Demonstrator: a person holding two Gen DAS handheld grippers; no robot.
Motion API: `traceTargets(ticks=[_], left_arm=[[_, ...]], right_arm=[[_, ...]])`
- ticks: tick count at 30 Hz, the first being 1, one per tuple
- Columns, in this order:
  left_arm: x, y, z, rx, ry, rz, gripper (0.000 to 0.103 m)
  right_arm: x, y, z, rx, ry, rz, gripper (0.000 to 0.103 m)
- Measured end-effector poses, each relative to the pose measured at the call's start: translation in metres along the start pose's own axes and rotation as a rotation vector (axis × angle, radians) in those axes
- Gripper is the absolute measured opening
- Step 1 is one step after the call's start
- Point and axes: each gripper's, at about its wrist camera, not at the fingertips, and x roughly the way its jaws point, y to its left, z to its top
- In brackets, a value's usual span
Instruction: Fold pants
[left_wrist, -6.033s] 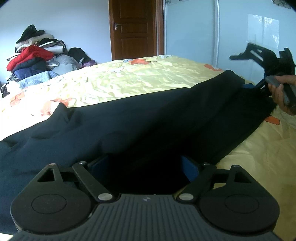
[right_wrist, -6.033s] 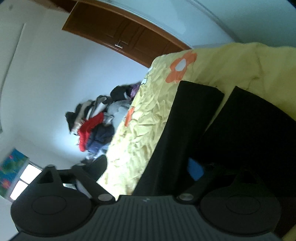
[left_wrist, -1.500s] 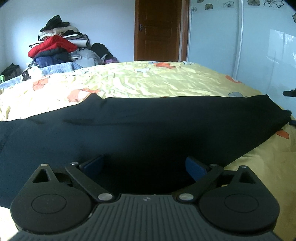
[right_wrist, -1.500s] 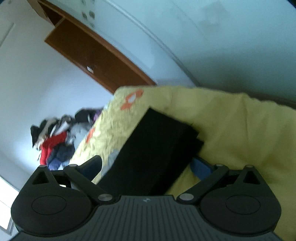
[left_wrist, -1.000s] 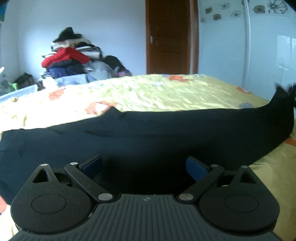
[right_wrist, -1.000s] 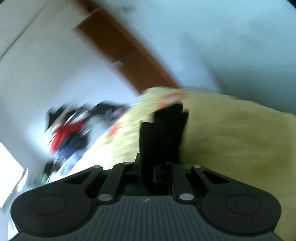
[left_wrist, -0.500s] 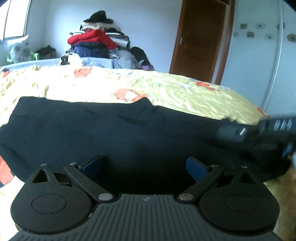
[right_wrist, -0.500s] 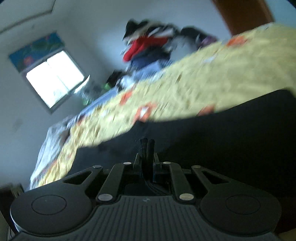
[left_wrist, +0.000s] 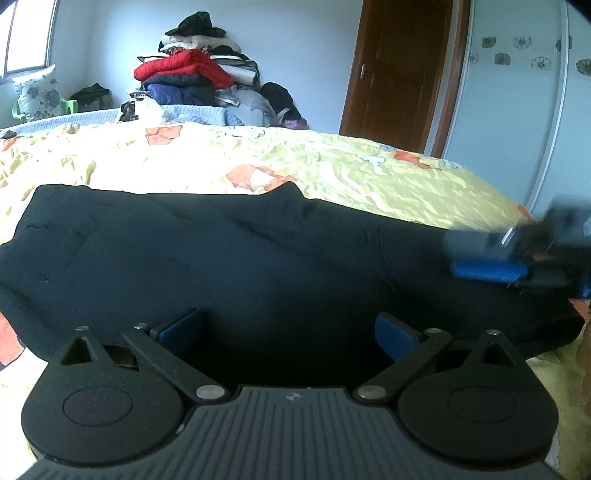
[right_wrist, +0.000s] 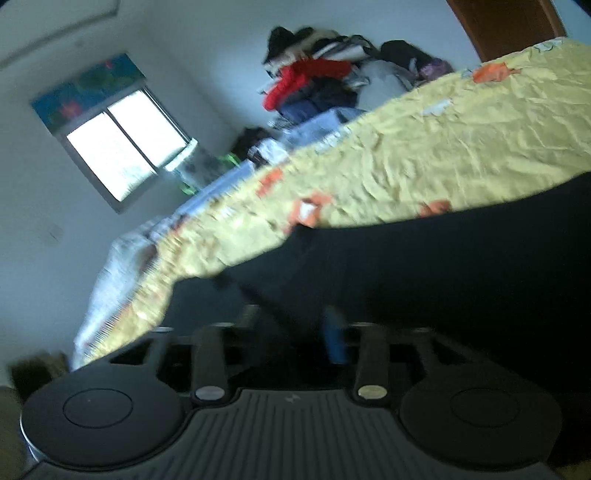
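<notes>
The right gripper (right_wrist: 291, 325), low in its frame, had just been opening, its jaws parted over the black pants (left_wrist: 229, 258) with nothing clamped. The left gripper (left_wrist: 288, 332) stood wide open above the pants, which lay folded across the bed (left_wrist: 369, 173), apparently releasing the carried leg end.

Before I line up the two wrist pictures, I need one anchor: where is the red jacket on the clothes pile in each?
Left wrist: red jacket upper left of centre, atop the pile against the far wall.
Right wrist: red jacket top centre, tilted, blurred.
Shared landmark: the yellow bedspread below it, the black pants nearer.
</notes>
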Motion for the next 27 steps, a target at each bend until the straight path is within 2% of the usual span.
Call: traceTargets(ticks=[1, 3, 5, 6, 8, 10, 12, 15, 17, 19, 21, 24, 27], left_arm=[[0.0, -0.001, 0.0, 0.003, 0.002, 0.003, 0.102], [0.0, -0.001, 0.0, 0.006, 0.002, 0.005, 0.102], [-0.001, 0.0, 0.0, 0.0, -0.003, 0.002, 0.102], [-0.004, 0.001, -0.001, -0.006, -0.014, 0.002, 0.1], [-0.011, 0.001, 0.0, -0.015, -0.058, 0.01, 0.099], [-0.019, -0.002, 0.005, -0.005, -0.092, 0.002, 0.099], [-0.022, -0.007, 0.016, 0.005, -0.09, -0.064, 0.099], [-0.013, -0.019, 0.038, 0.014, -0.035, -0.26, 0.1], [0.004, -0.025, 0.052, 0.003, 0.047, -0.383, 0.1], [0.024, -0.028, 0.061, -0.03, 0.111, -0.463, 0.099], [0.043, -0.029, 0.066, -0.062, 0.169, -0.494, 0.098], [0.066, -0.024, 0.066, -0.118, 0.252, -0.48, 0.095], [0.072, -0.021, 0.065, -0.151, 0.262, -0.496, 0.097]], right_arm=[[-0.003, -0.002, 0.004, 0.028, -0.009, 0.042, 0.074], [-0.008, -0.009, 0.009, 0.089, -0.045, 0.129, 0.075], [-0.015, -0.01, 0.013, 0.099, -0.091, 0.105, 0.075], [-0.016, -0.008, 0.014, 0.078, -0.101, 0.048, 0.075], [-0.017, -0.001, 0.015, -0.02, -0.086, -0.133, 0.075], [-0.018, 0.009, 0.01, -0.16, -0.089, -0.284, 0.075], [-0.021, 0.015, 0.004, -0.259, -0.1, -0.372, 0.074], [-0.035, 0.01, -0.001, -0.275, -0.159, -0.431, 0.075], [-0.044, -0.001, -0.001, -0.216, -0.185, -0.428, 0.075], [-0.049, -0.012, -0.001, -0.147, -0.182, -0.4, 0.075], [-0.052, -0.019, -0.002, -0.119, -0.18, -0.377, 0.075], [-0.052, -0.021, -0.005, -0.143, -0.176, -0.384, 0.075], [-0.049, -0.024, -0.007, -0.145, -0.173, -0.381, 0.077]])
